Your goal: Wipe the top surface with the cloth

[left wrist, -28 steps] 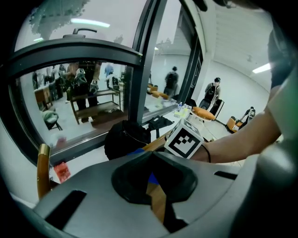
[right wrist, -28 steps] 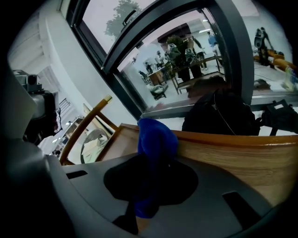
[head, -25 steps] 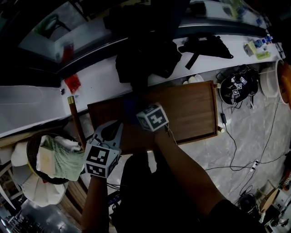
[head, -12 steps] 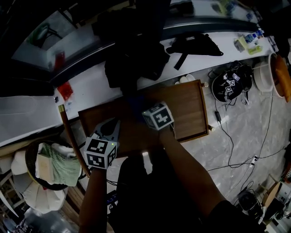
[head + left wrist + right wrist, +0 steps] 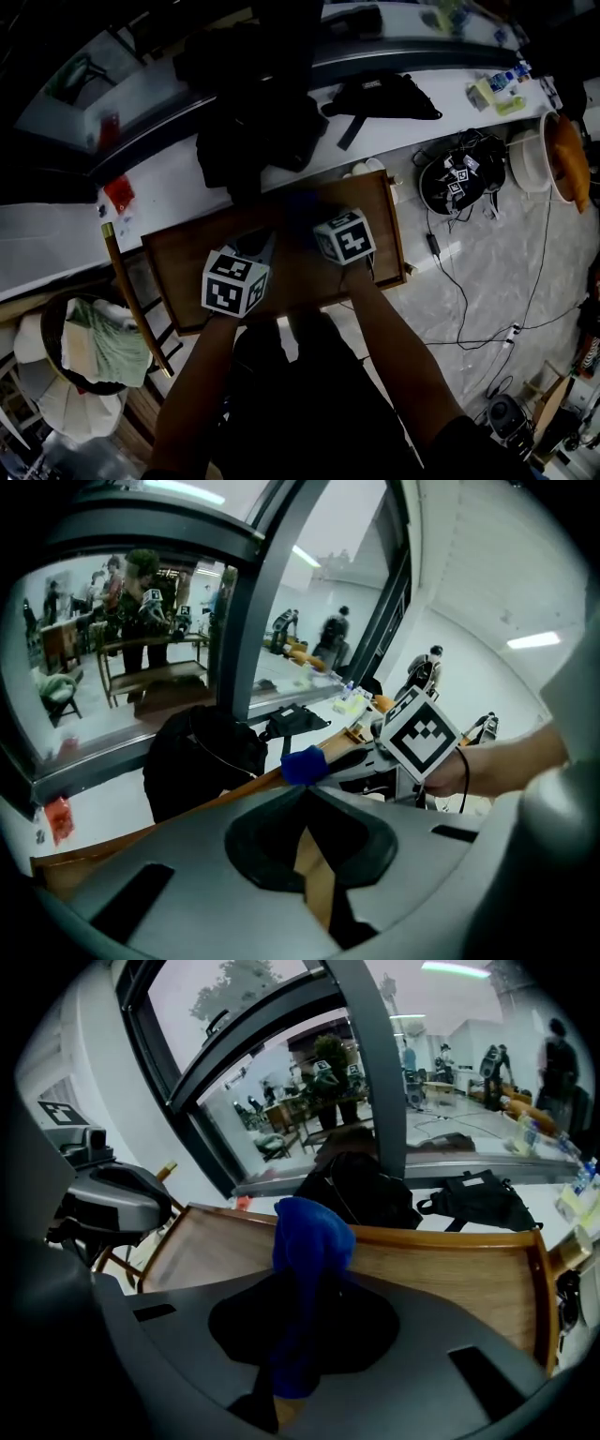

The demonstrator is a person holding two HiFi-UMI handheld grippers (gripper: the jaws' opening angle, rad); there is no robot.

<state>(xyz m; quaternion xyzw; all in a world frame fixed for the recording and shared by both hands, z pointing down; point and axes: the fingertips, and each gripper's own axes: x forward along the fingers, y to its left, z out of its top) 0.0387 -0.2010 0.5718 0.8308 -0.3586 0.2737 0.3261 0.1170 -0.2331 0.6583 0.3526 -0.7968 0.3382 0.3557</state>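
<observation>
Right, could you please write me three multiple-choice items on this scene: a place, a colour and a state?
1. Relative to the wooden top, the large black bag lies: A on it; B on the white ledge beyond it; C under it.
2. The held cloth is: A green; B blue; C white.
3. The right gripper is: A wide open; B shut empty; C shut on the cloth.
B, the bag sits past the far rim; B, the cloth shows blue; C, the jaws pinch the cloth.

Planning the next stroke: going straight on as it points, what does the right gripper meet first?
Probably the raised far rim of the wooden top, with the held blue cloth leading; a black bag sits beyond.
</observation>
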